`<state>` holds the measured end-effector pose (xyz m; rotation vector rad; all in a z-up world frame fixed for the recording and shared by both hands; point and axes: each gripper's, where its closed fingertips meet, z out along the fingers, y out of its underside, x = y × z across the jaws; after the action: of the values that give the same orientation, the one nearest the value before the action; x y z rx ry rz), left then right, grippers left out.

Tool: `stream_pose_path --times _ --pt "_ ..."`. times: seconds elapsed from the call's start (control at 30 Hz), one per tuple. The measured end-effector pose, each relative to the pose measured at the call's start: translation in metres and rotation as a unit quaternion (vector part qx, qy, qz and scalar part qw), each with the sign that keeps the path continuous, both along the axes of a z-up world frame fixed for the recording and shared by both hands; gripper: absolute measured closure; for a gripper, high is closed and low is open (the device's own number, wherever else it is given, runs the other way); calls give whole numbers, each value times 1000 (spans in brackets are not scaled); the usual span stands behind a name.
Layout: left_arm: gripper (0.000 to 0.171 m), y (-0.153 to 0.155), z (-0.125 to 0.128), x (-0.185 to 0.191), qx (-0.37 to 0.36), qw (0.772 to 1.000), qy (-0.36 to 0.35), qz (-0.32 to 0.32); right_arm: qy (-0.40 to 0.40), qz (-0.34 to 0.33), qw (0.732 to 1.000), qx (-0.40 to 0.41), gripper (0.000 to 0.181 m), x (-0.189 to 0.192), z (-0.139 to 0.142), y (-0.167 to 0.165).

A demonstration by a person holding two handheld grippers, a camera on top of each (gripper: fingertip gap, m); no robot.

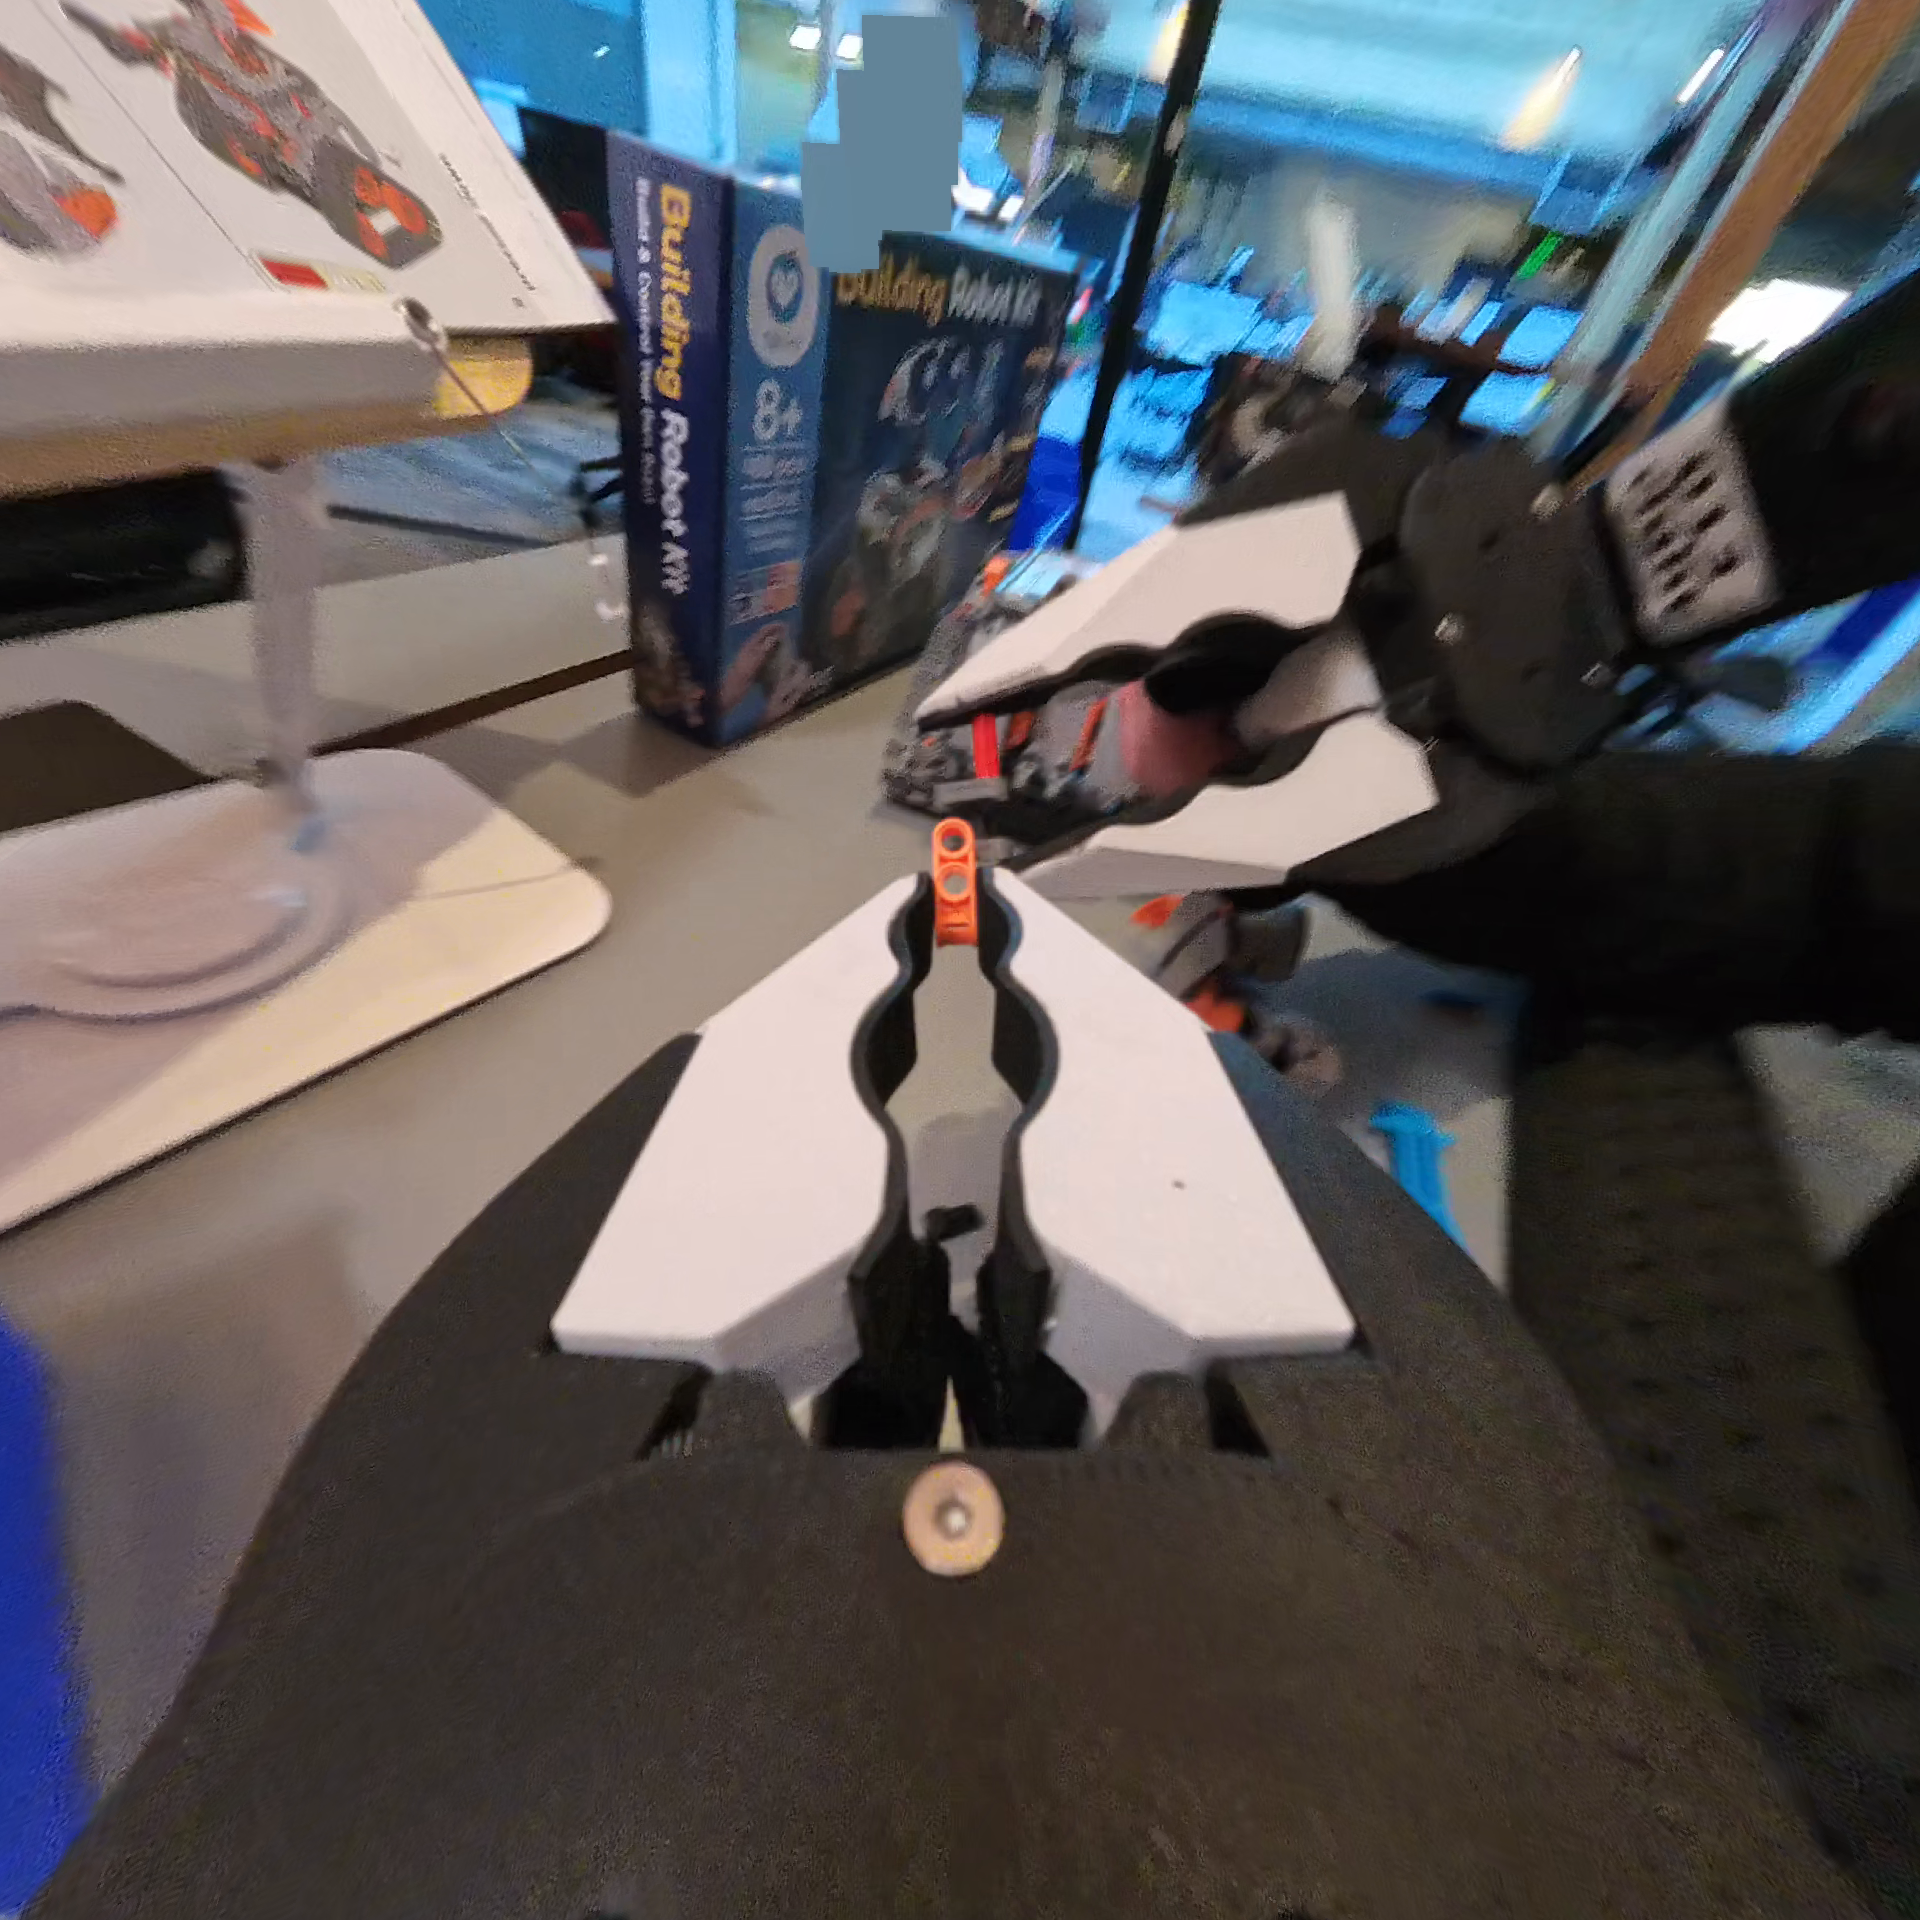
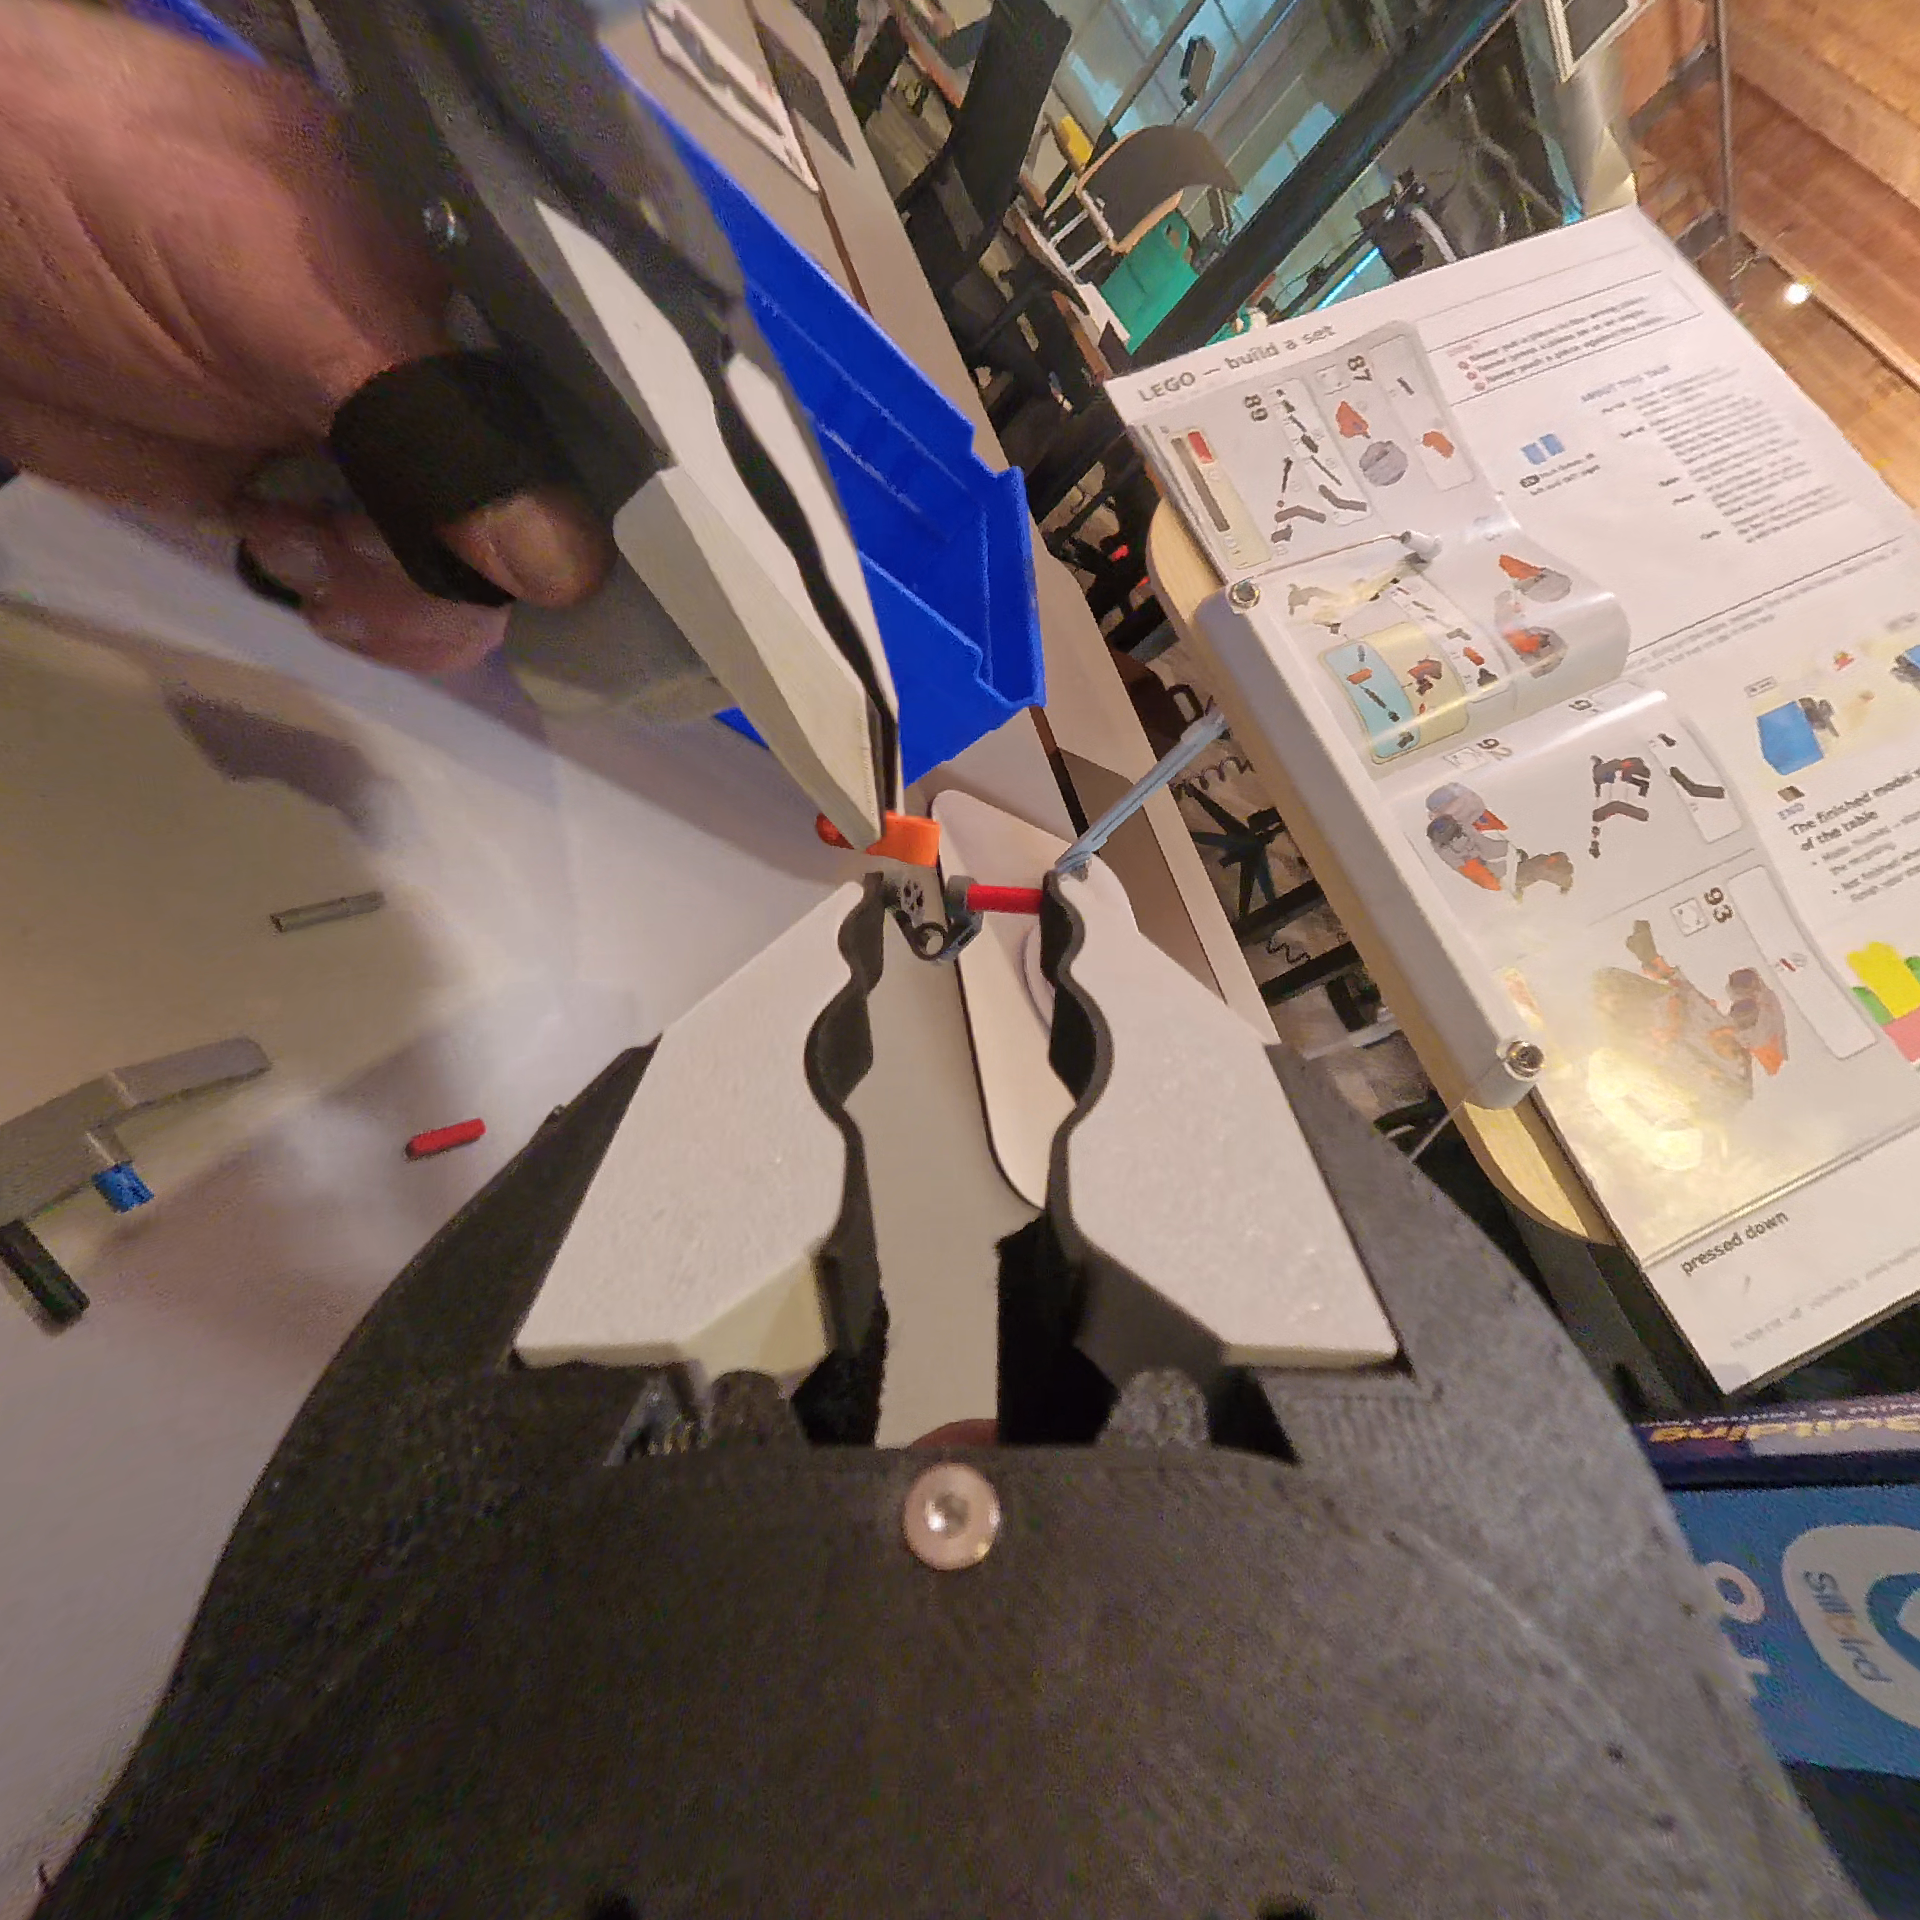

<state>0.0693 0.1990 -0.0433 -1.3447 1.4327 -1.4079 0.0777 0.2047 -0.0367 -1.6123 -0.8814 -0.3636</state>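
Beside table (image 2: 156, 935), blue bin (image 2: 914, 499); contents hidden.

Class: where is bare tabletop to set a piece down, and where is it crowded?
Bare: grey tabletop between white stand base and blue cardboard box. Crowded: around left gripper with orange plastic beam and right gripper with grey connector, loose bricks nearby.

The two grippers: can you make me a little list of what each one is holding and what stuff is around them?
left gripper: shut on a small orange piece with holes
right gripper: shut on a small grey and red assembly
how they meet: the orange piece almost touches the assembly
behind them: blue bin
on the stand: open instruction pages
standing on the table: dark blue kit box
loose on the table: red pin, grey pin
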Motion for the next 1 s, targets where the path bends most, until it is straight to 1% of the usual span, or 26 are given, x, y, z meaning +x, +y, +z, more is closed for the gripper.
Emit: stream_pose_path --times 0.07,0.1,0.17,0.3,0.47,0.57,0.7,0.9,1.0 --pt "166 0 -4 0 70 997 26 19 -10 -3 1000 -1 153 0 -2 1" --pt "166 0 -6 0 93 995 38 26 -18 -5 1000 0 153 0 -3 1" --pt "167 0 -8 1 109 992 53 36 -40 -10 999 4 153 0 -4 1" --pt "167 0 -7 1 107 991 64 41 -94 -22 995 14 153 0 -8 2" --pt "167 -6 -13 2 100 989 103 30 -138 -33 990 20 154 2 -12 3" --pt "167 -6 -14 4 83 989 116 27 -165 -36 985 25 154 1 -14 3" --pt "167 -6 -19 2 64 988 143 8 -185 -32 982 19 154 0 -18 3" --pt "167 -8 -28 -1 67 978 196 -29 -217 -19 976 5 154 -3 -27 1" --pt "167 -8 -32 -2 73 972 219 -42 -245 -18 969 6 154 -4 -30 1"
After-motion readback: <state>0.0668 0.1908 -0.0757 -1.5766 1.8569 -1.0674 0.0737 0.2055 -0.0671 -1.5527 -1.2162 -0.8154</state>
